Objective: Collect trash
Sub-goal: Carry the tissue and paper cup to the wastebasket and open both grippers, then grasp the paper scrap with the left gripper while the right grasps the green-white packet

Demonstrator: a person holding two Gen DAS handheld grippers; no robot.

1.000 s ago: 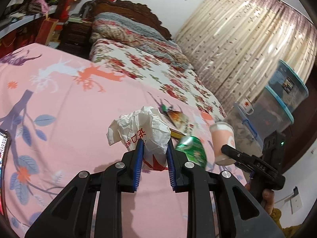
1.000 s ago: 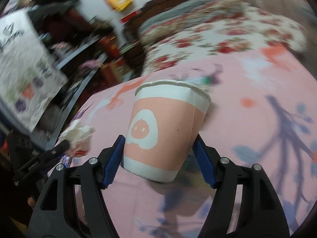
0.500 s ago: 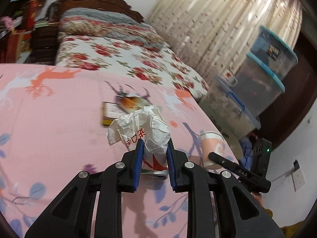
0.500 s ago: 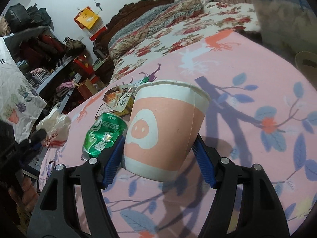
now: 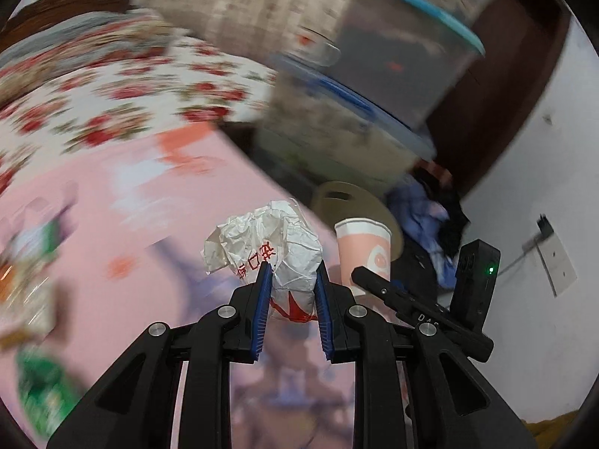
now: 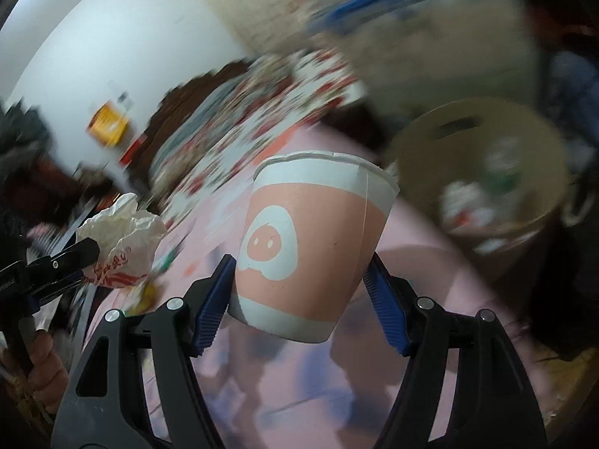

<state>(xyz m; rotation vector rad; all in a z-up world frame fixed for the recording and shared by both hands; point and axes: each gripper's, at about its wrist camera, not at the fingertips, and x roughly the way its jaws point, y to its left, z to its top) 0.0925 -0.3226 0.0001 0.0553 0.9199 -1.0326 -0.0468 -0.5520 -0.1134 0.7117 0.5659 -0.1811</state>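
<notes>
The left gripper [image 5: 291,273] is closed narrowly on a crumpled white paper wrapper with red print [image 5: 269,247], which is pinched between the blue ribbed pads [image 5: 264,307] and bulges above them. The right gripper [image 6: 301,280] is held wide, its pads pressed on both sides of a pink and white paper cup with a round pig-nose emblem [image 6: 310,247], which is gripped near its base and tilted slightly. Below both grippers a pink bedsheet printed with branches and leaves [image 5: 131,217] is seen, blurred. In the right wrist view a tan round bin with a slot handle [image 6: 423,138] is seen at two o'clock from the cup, just beyond the sheet's edge, with scraps lying inside it. Stacked translucent storage boxes with blue lids [image 5: 393,75] are seen at twelve o'clock behind the bin, a floral quilt [image 5: 93,86] at ten o'clock, and a white wall [image 5: 543,187] at three o'clock. Both grippers are pointed downward, side by side; a person's hand [image 6: 45,366] is seen at the left gripper's handle, at eight o'clock in the right wrist view.
</notes>
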